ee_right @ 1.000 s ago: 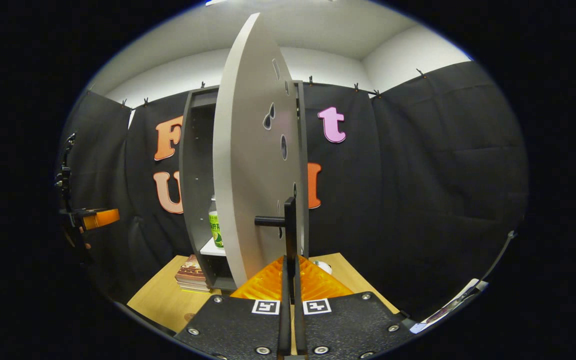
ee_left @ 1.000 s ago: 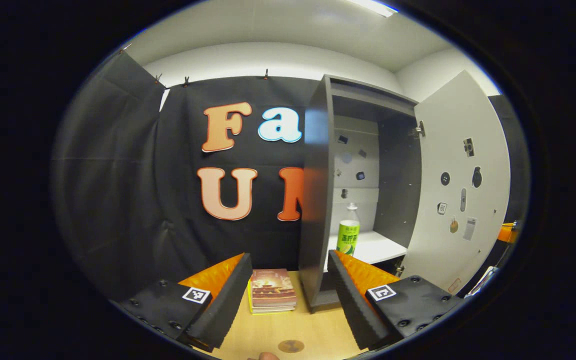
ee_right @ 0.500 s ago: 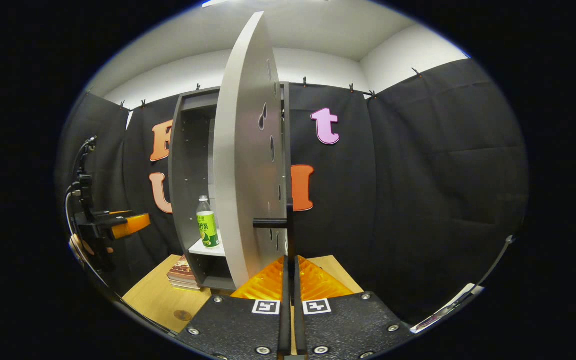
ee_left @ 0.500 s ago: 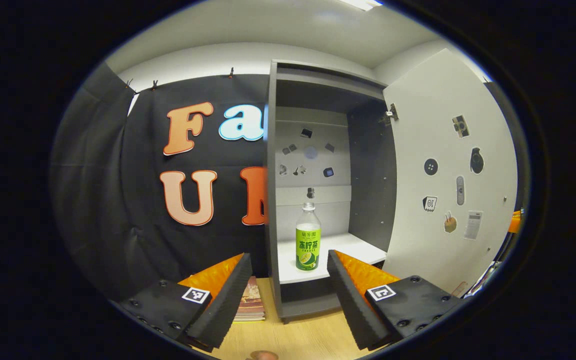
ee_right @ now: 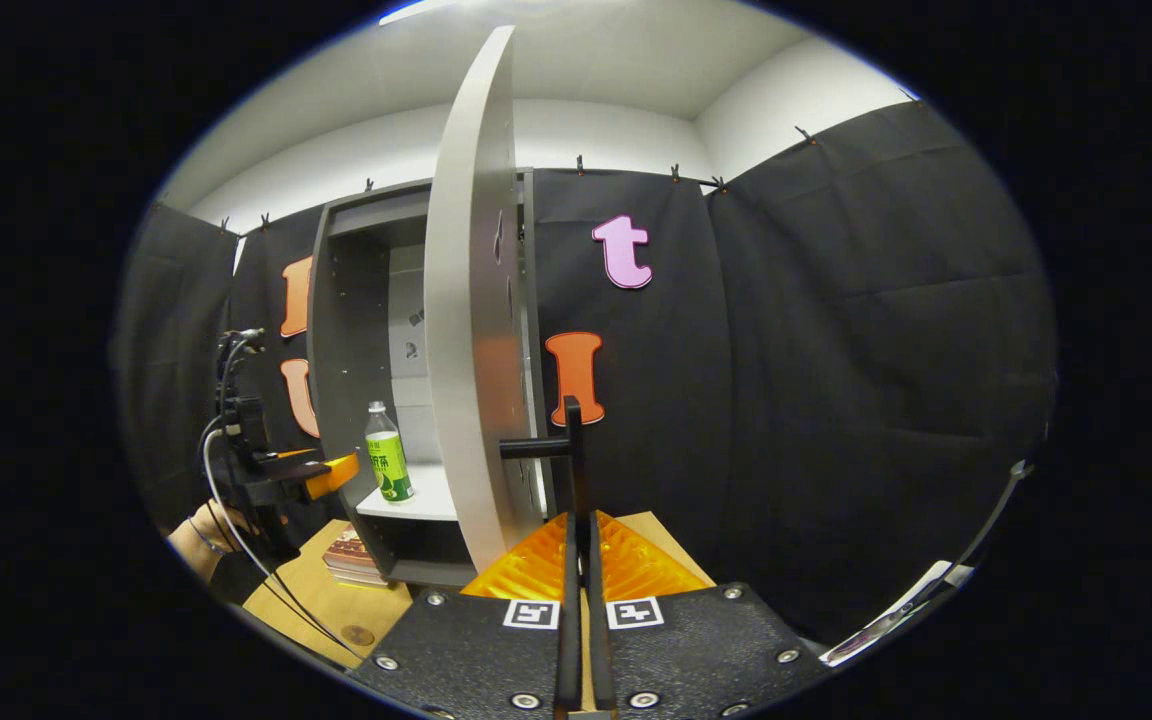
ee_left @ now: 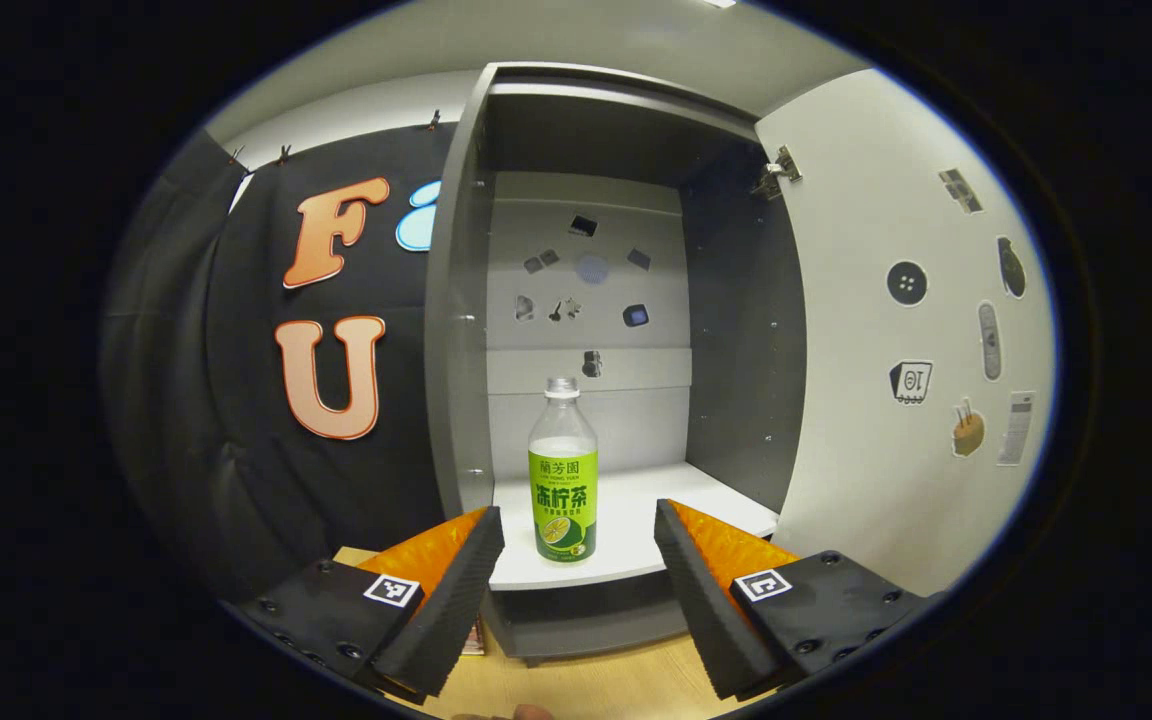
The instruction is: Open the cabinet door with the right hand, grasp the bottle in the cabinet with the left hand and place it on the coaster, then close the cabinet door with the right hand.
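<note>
Left tool (ee_left: 576, 560) nearer bottle (ee_left: 563, 470), fingers spread, door (ee_right: 471, 300) wide

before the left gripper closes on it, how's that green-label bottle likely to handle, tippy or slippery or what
The bottle stands tall and narrow near the shelf front edge, so a push up high would probably tip it. Its smooth, round plastic body may slip or turn between the fingers. It looks nearly empty, so likely light and a little squashy.

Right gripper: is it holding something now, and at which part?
The right gripper is shut on the cabinet door handle, gripping the lower end of its upright bar. The left gripper is open and holds nothing.
</note>
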A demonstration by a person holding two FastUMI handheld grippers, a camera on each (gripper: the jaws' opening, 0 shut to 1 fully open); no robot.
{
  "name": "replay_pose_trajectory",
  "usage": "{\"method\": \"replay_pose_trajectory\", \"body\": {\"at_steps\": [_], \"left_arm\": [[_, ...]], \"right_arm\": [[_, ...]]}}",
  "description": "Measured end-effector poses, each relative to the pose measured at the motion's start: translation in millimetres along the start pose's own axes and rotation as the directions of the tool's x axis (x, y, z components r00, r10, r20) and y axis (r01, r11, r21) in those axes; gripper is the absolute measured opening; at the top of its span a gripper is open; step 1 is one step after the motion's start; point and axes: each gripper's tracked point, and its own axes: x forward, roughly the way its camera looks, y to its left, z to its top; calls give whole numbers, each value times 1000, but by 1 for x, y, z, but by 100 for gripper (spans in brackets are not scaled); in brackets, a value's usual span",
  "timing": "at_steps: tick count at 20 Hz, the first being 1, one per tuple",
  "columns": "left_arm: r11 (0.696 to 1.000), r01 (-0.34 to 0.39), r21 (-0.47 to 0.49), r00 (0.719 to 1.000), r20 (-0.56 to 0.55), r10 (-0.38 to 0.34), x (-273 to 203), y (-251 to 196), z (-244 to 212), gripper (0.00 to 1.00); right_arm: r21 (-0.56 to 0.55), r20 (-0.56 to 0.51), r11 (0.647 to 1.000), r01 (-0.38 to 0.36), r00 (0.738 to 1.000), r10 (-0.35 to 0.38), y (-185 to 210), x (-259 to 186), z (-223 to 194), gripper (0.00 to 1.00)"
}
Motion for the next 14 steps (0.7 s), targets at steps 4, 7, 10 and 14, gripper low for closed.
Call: {"method": "replay_pose_trajectory", "body": {"at_steps": [4,7,10,14], "left_arm": [[1000,-28,-5,999,-15,28,28,-2,-10,99],[998,-64,5,998,-11,64,42,0,-13,99],[996,-88,15,996,-10,88,60,6,-17,99],[993,-116,25,993,-19,116,77,12,-24,99]], "right_arm": [[-23,7,999,-24,1000,24,-4,0,3,6],[-7,26,1000,-26,999,26,-4,2,6,16],[0,18,1000,-16,1000,16,-7,0,5,41],[1,13,1000,-2,1000,2,-12,-2,5,65]]}}
